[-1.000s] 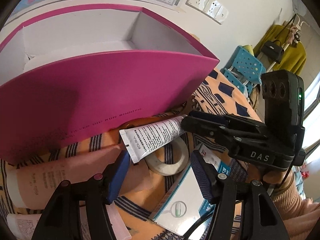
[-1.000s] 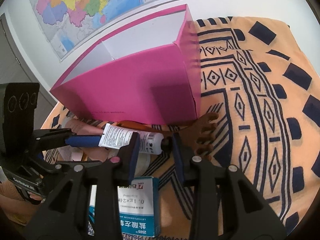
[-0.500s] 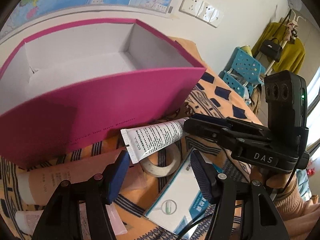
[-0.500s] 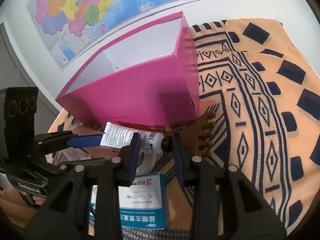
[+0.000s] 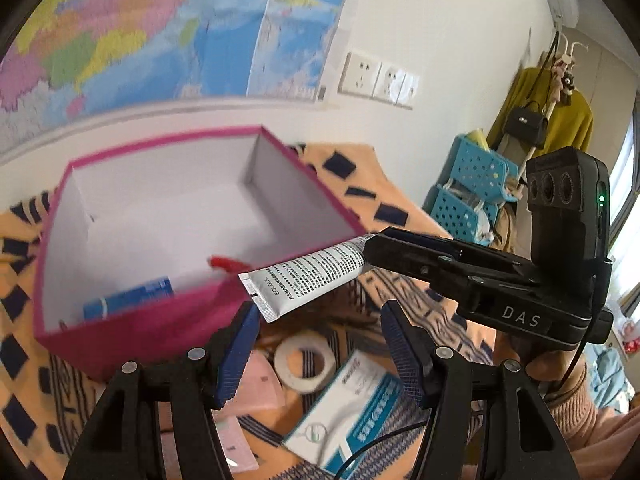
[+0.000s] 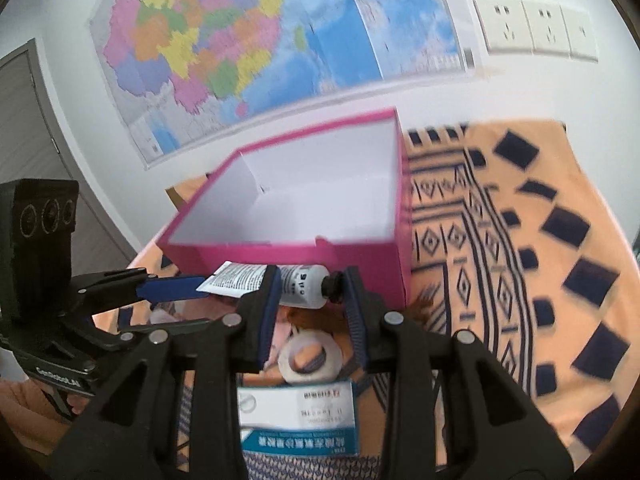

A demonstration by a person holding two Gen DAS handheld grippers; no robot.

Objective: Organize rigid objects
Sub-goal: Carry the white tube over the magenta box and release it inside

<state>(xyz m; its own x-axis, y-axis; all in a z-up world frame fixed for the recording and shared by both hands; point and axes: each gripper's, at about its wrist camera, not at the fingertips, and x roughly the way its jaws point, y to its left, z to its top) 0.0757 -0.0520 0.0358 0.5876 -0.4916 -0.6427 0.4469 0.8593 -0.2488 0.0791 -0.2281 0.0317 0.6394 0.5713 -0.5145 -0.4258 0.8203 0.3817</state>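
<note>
A white tube with black print hangs in the air in front of the pink box. My right gripper is shut on it near its black cap and reaches in from the right in the left wrist view. The tube's crimped end lies just beside one fingertip of my left gripper, which stands open with nothing between its pads. Inside the white-lined box lie a blue carton and something small and red.
On the orange patterned cloth below the grippers lie a roll of white tape, a white and teal medicine carton, pink packets and a brown comb. A wall with a map stands behind the box.
Both grippers have risen together, the right one carrying the tube up from the cloth. The box has dropped lower in both views, so its inside now shows.
</note>
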